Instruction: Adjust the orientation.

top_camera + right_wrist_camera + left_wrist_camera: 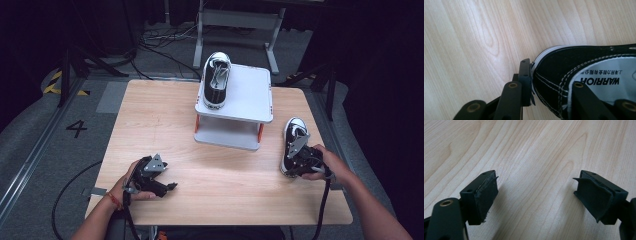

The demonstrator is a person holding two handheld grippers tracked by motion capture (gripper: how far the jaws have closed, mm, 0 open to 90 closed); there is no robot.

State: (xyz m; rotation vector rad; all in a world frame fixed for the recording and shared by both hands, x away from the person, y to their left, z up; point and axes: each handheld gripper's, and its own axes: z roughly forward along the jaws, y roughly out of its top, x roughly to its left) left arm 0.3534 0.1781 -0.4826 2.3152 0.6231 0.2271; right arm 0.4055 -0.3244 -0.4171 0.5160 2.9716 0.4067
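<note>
With the right tongs [550, 82] pinching just the heel wall of the sneaker [294, 140] at the tabletop's [165, 125] right edge and the left tongs [536, 197] spread idle, I'd guess that shallow grip could slip when lifted.

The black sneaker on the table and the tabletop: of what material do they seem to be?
The black low sneaker with white rubber sole looks like matte woven canvas, with white stitching. The pale wooden tabletop shows grain, smooth and slightly shiny; solid wood or laminate, I cannot tell.
</note>
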